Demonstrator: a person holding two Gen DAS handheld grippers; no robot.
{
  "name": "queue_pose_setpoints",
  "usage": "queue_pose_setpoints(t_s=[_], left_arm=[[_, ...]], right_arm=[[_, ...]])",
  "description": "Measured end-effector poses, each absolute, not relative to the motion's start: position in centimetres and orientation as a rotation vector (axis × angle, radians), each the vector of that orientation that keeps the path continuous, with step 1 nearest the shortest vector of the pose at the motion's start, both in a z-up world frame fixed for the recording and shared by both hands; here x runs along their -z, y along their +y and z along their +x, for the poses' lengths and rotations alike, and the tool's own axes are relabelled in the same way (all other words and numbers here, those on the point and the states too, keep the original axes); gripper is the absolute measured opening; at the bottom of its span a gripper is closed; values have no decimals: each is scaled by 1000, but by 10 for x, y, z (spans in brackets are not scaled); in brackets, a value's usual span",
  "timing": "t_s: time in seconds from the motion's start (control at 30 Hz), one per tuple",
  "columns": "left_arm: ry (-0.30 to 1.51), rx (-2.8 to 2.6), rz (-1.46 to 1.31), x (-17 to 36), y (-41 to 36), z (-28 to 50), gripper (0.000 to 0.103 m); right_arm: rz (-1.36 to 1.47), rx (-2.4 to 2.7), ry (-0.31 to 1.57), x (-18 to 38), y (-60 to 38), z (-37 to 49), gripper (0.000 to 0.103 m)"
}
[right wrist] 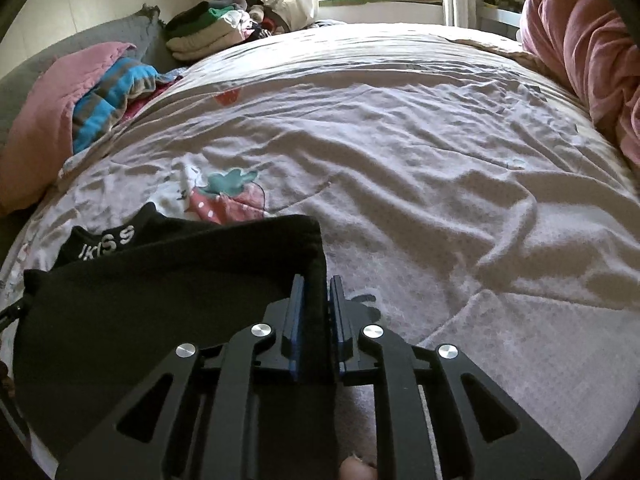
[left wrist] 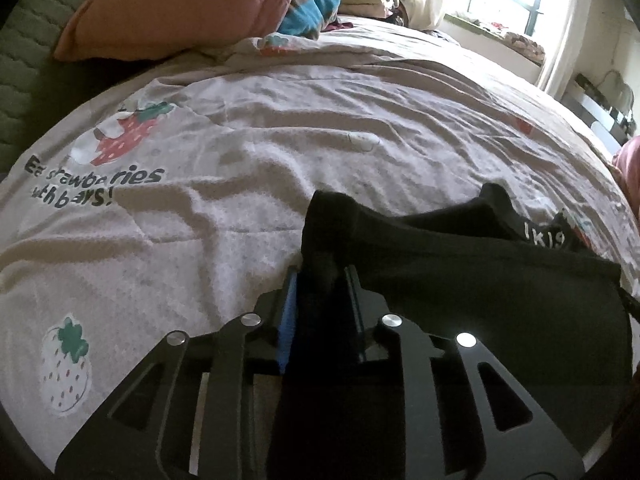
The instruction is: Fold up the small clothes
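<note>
You are holding a small black fabric garment (left wrist: 480, 280) with white lettering near its far edge, stretched between your two grippers just above a wrinkled pale pink bedspread (left wrist: 280, 128) printed with strawberries. Your left gripper (left wrist: 322, 280) is clamped on the garment's left corner, with bunched black cloth filling the gap between its blue-padded fingers. Your right gripper (right wrist: 318, 292) is clenched on the garment's right edge (right wrist: 200, 280), a fold of black cloth pinched between its blue pads. The cloth hangs between them, its far part lying on the bedspread. Beyond, a salmon pink quilted pillow (left wrist: 180, 4) and a blue and grey striped cloth (left wrist: 312, 4) sit near the headboard, beside a stack of folded clothes (right wrist: 204, 32) by the window.
</note>
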State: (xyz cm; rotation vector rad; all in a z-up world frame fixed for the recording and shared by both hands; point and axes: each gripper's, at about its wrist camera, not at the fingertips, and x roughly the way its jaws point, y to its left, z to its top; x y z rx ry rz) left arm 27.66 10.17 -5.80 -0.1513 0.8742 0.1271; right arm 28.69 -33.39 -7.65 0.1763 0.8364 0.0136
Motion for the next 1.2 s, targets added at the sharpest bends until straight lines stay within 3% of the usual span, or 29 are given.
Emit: queue_pose_setpoints(t_s=[0.27,0.33,0.5,0.83,1.2], left_arm=[[886,-134,-126,60,98,262,35],[887,-136,-126,60,98,258,37],[889,-140,-133,58,99,247,42],[897,-141,-155,52,99,224,45],[900,-130,-171,39,93,187,62]], right_arm=[[205,21,838,79,-345,279,37],[212,31,841,78,-347,277,51],[211,36,824,70,-351,265,66],[72,-59,701,24,-312,214,82],[35,-130,721,25,-274,171,97]])
